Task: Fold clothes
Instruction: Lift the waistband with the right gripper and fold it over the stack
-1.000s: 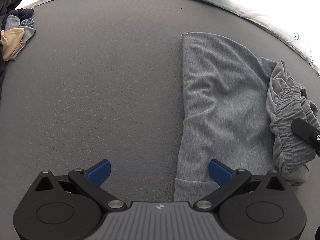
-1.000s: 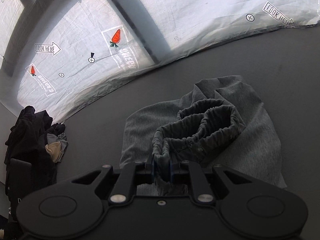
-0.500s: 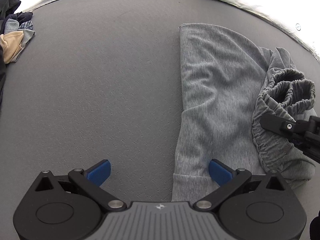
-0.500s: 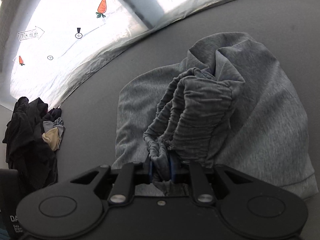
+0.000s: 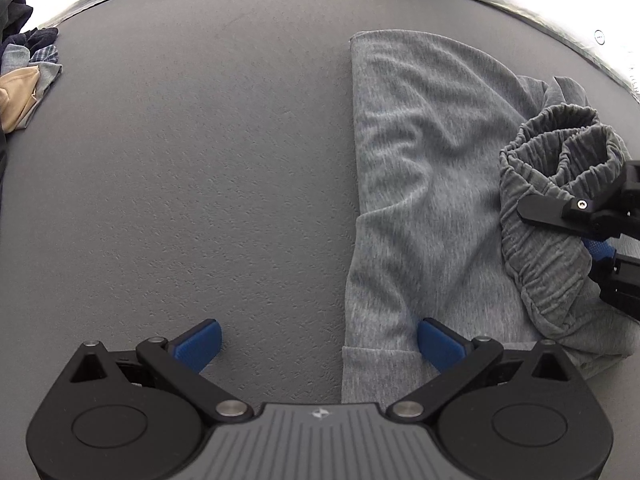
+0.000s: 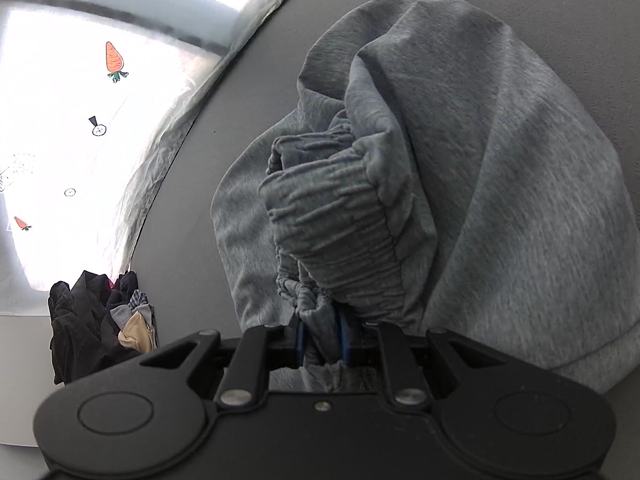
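Note:
Grey sweatpants [image 5: 424,184] lie folded lengthwise on the dark grey table [image 5: 200,168], at the right of the left wrist view. Their gathered elastic waistband [image 5: 560,184] is lifted and curled over the cloth. My right gripper [image 6: 322,338] is shut on that waistband [image 6: 332,232], and its black fingers [image 5: 560,210] show at the right edge of the left wrist view. My left gripper [image 5: 318,342] stands open low over the table, its right blue pad [image 5: 438,342] resting on the near hem of the pants and its left pad [image 5: 198,342] over bare table.
A heap of dark, plaid and tan clothes [image 5: 24,76] sits at the table's far left edge, seen too as the clothes heap [image 6: 100,328] in the right wrist view. Behind the table hangs a bright white sheet with carrot prints [image 6: 114,58].
My right gripper has carried the waistband leftward over the pants and tipped downward. The left gripper has stayed open and nearly still.

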Motion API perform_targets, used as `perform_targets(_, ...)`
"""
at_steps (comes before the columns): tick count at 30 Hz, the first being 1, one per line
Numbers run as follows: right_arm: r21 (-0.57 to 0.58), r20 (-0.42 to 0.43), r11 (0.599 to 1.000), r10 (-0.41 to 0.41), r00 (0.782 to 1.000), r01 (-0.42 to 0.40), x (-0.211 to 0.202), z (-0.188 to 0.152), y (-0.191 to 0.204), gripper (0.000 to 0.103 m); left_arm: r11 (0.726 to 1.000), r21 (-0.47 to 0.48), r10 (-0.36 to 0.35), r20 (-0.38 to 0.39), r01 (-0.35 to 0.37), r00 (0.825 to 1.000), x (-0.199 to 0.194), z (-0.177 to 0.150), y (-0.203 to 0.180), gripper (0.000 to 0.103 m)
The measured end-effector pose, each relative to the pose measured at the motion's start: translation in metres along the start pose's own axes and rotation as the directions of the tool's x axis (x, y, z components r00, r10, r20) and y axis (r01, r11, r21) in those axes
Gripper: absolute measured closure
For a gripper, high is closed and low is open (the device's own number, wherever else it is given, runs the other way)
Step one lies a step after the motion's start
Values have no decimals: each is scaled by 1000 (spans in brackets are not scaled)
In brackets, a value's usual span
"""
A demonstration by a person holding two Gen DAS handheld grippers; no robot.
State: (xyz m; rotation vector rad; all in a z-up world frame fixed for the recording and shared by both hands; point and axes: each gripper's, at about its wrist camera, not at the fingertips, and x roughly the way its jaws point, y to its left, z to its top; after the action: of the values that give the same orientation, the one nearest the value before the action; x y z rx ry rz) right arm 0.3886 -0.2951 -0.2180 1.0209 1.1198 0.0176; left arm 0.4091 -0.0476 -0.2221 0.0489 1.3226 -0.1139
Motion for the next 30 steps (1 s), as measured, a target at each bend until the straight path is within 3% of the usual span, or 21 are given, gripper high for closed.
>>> perform_targets(10,68,-90,998,-8,996,14,2,14,2,84,1000,-13,-2,-3,2,1000,2,1,-3,0)
perform_targets(12,59,-101,998,-6,995,12,0,16,6,80,1000,-14,-4,-4,4,1000,3,1,-2,0)
perform_targets(14,76,-113,996,50,992,-41,-6,16,7,66,1000,-14,-4,-6,4,1000,6,3,0,0)
perform_targets(16,97,-131,992,99,986,-87,-10,14,9,66,1000,-15,-5,-9,5,1000,8,3,2,0)
perform_targets(24,175,-3,967,188,982,-184,-57,21,-3,66,1000,-12,24,-30,-25,999,6,23,1,0)
perform_targets(30,237,118,958,137,984,-161,-78,32,-30,73,999,-25,39,-28,-40,999,8,37,2,0)
